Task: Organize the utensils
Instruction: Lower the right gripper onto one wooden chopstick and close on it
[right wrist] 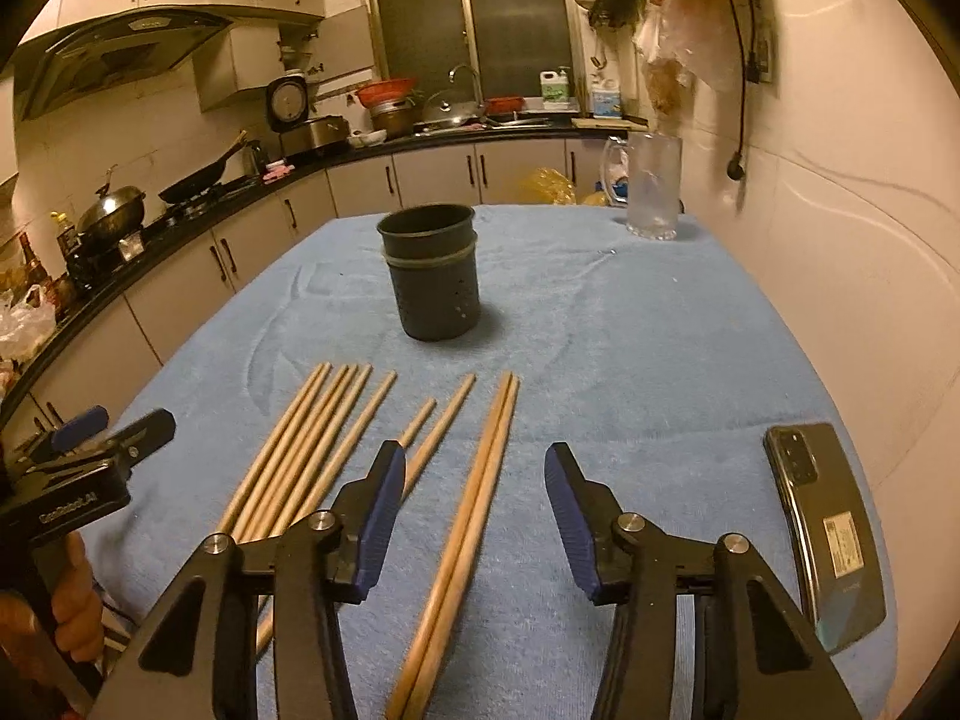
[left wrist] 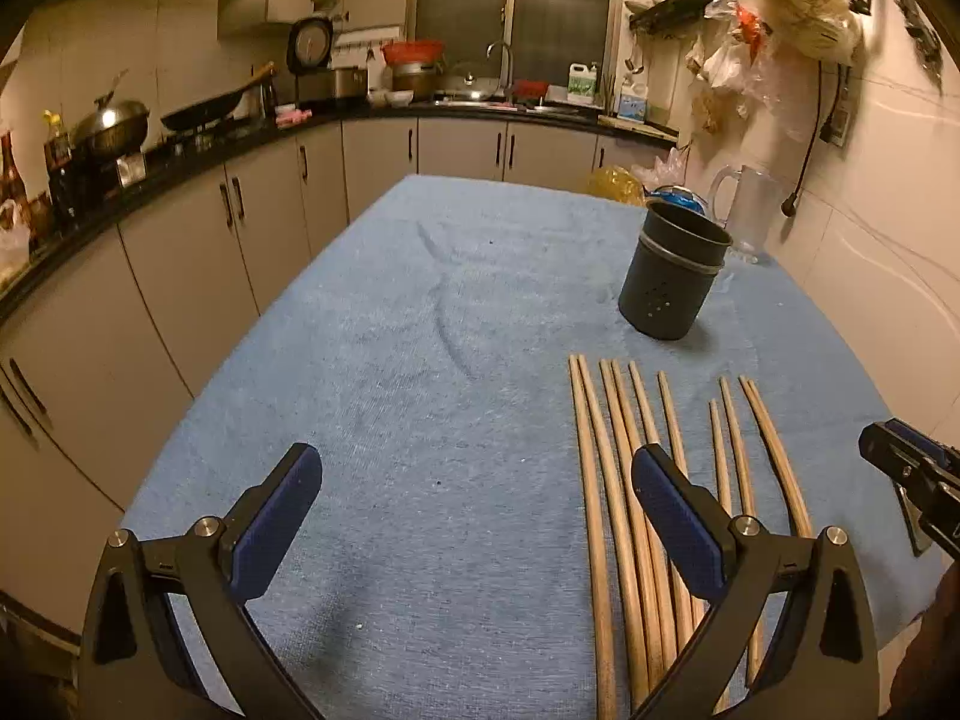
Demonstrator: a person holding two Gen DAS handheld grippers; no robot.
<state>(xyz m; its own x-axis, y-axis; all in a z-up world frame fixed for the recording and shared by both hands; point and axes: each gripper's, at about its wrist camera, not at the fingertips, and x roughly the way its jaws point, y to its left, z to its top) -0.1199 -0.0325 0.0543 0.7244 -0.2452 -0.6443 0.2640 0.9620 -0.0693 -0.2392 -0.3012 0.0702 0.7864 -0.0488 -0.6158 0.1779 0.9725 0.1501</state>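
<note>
The right gripper [right wrist: 474,516] stands half wide, its blue pads on either side of a pair of chopsticks [right wrist: 474,504] that lie together on the blue towel [right wrist: 630,360]. The pads do not touch the wood, so nothing is held. The left gripper [left wrist: 477,516] is wide and empty; its right finger hangs over the larger group of chopsticks [left wrist: 606,480], and only bare towel is between its fingers.

The step in hand seems to be the first pick: the right gripper is placed around the pair nearest to it. The next move probably calls for lowering the pads to the towel and closing on both sticks together (they are thin and round, so one may roll away), then lifting them and turning them upright for the dark holder [right wrist: 435,273]. This holder stands upright ahead of both grippers, well apart from the stick tips, and looks empty.

Counted in the right wrist view: ten chopsticks, namely five or so close together on the left, then one alone, two loose ones, and the pair. One holder, one clear jug [right wrist: 654,186] far ahead by the wall, and one phone [right wrist: 834,534] just to the right of the right gripper.
</note>
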